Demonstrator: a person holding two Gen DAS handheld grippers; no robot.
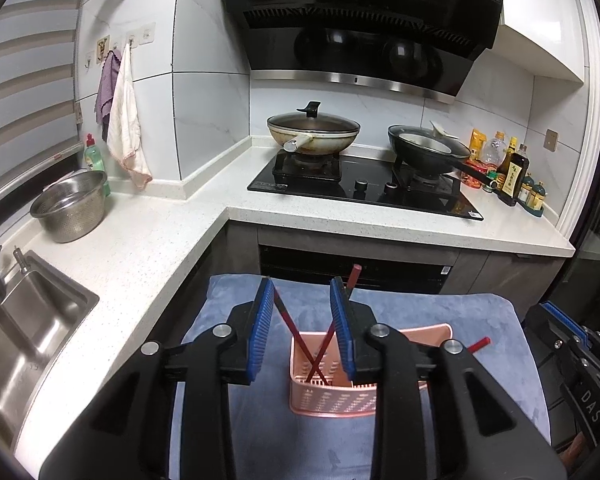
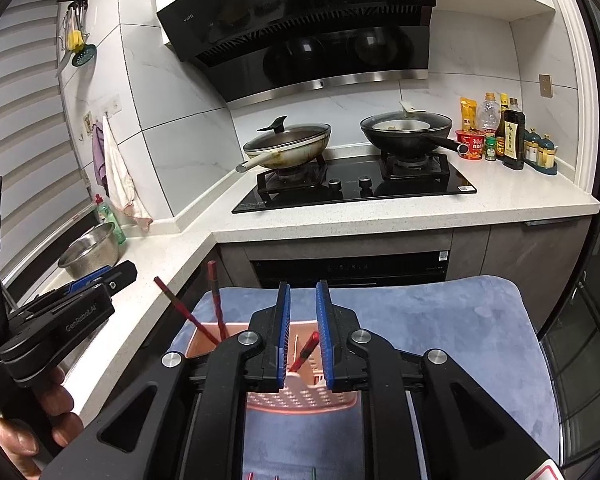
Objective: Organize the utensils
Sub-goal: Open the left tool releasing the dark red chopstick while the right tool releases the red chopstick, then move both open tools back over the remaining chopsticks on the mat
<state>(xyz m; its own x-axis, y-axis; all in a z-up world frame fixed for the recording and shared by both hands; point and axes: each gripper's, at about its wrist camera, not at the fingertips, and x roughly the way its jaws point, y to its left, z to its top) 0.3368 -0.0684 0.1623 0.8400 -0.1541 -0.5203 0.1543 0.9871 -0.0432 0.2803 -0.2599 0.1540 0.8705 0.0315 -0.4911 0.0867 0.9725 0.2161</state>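
A pink slotted utensil basket (image 1: 332,402) stands on a blue cloth (image 1: 480,320). Two red chopsticks (image 1: 290,326) stand crossed in its left compartment. A third red chopstick (image 1: 478,345) sticks out at the right. My left gripper (image 1: 304,292) is open and empty above the basket's left part. In the right wrist view the basket (image 2: 300,398) lies under my right gripper (image 2: 302,292), which is open; a red chopstick (image 2: 306,350) leans in the basket between the jaws, apparently untouched. The left gripper (image 2: 100,276) shows at the left there.
A white counter (image 1: 140,248) runs left of the cloth, with a steel sink (image 1: 24,320) and a steel colander (image 1: 70,206). A black hob (image 1: 364,188) carries two lidded pans. Bottles (image 1: 508,168) stand at the far right. Cabinet fronts lie behind the cloth.
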